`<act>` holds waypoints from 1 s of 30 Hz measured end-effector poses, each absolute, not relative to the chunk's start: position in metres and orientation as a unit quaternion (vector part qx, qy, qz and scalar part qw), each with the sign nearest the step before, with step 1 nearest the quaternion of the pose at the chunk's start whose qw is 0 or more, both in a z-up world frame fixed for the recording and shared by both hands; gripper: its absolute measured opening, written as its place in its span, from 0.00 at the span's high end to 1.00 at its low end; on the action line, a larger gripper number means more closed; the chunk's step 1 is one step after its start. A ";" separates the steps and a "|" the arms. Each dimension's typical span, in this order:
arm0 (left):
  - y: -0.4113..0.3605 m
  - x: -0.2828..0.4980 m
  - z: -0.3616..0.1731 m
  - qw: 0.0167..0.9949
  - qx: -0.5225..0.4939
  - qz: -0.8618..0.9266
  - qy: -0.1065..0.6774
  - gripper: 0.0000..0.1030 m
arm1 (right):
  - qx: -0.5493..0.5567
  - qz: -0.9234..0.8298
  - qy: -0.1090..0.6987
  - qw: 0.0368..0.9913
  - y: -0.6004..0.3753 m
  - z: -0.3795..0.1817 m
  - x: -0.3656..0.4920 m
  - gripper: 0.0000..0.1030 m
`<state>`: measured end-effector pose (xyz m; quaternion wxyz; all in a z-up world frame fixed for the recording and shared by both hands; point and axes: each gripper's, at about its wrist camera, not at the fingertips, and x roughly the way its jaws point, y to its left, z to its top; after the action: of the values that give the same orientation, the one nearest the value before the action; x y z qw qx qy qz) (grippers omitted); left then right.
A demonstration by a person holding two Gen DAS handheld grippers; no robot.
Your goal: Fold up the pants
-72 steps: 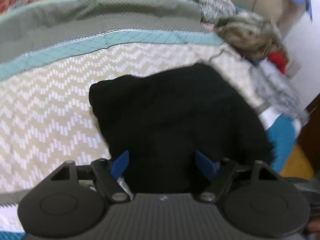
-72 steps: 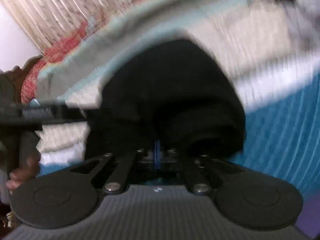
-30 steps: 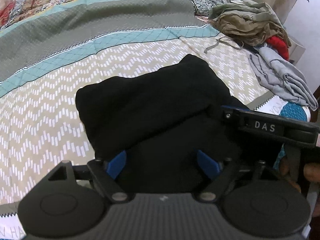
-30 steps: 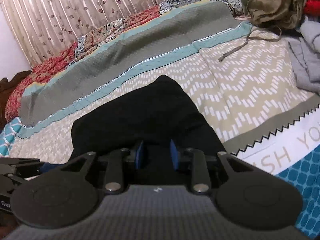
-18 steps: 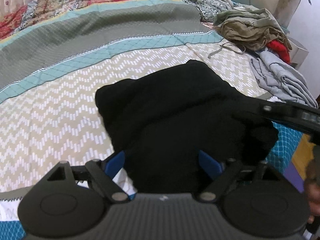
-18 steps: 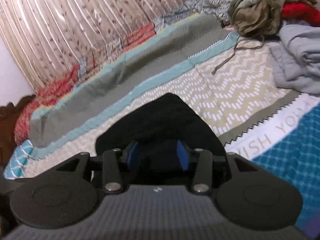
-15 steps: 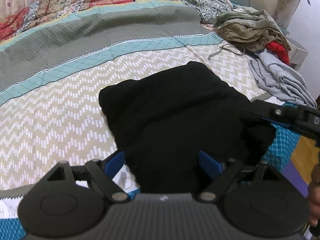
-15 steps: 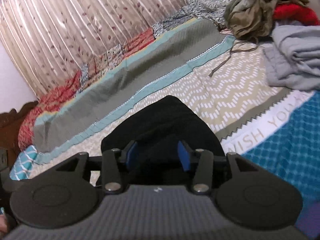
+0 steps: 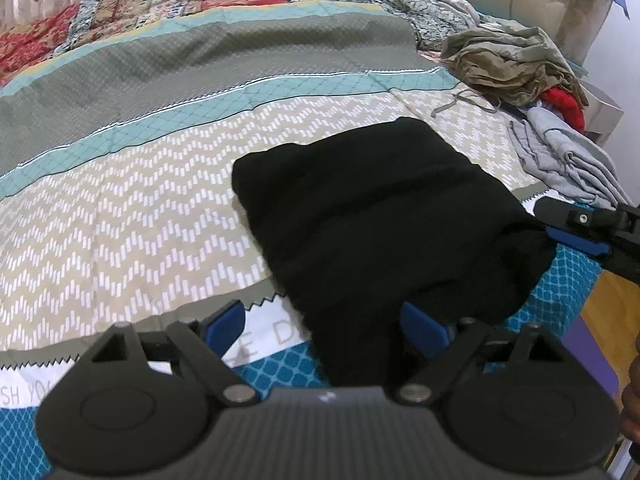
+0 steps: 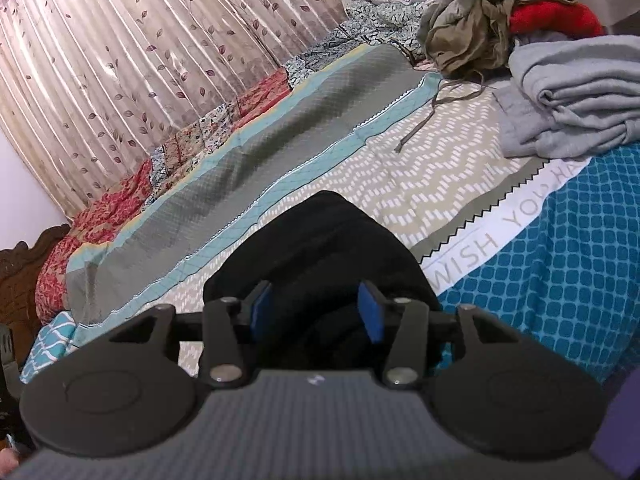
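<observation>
The black pants [image 9: 372, 208] lie folded in a compact stack on the patterned bedspread [image 9: 120, 208], near the bed's front edge. They also show in the right wrist view [image 10: 320, 256]. My left gripper [image 9: 326, 320] is open, its blue pads [image 9: 224, 322] apart just before the stack's near edge. My right gripper [image 10: 316, 312] is open too, pads apart at the stack's near side, holding nothing. Its tip shows at the right of the left wrist view [image 9: 588, 232], beside the stack's right corner.
A heap of olive and red clothes [image 9: 512, 64] and folded grey garments [image 9: 568, 160] lie at the bed's right end, also in the right wrist view [image 10: 572, 92]. A curtain [image 10: 160, 52] hangs behind the bed. Wooden floor [image 9: 612, 316] shows past the bed's edge.
My right gripper was shut on the pants, then opened and let go. Both grippers have drawn back from the stack toward the bed's edge. The left stayed open.
</observation>
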<state>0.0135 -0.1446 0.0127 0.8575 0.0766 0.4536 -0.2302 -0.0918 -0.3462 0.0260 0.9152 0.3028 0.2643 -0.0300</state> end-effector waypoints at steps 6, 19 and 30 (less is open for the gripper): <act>-0.134 0.017 0.010 0.858 0.063 -0.217 0.460 0.11 | 0.295 -0.041 0.265 0.917 -0.346 0.025 -0.092 0.51; -0.110 0.034 -0.018 0.837 0.021 -0.186 0.515 0.09 | 0.267 -0.055 0.317 0.908 -0.342 0.005 -0.078 0.50; -0.093 0.042 -0.048 0.812 -0.007 -0.159 0.561 0.03 | 0.275 -0.052 0.327 0.903 -0.341 -0.004 -0.079 0.47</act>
<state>0.0418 -0.0934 -0.0484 0.8124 -0.0067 0.5609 -0.1594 -0.0787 -0.3407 -0.0035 0.9029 0.2747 0.3266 -0.0521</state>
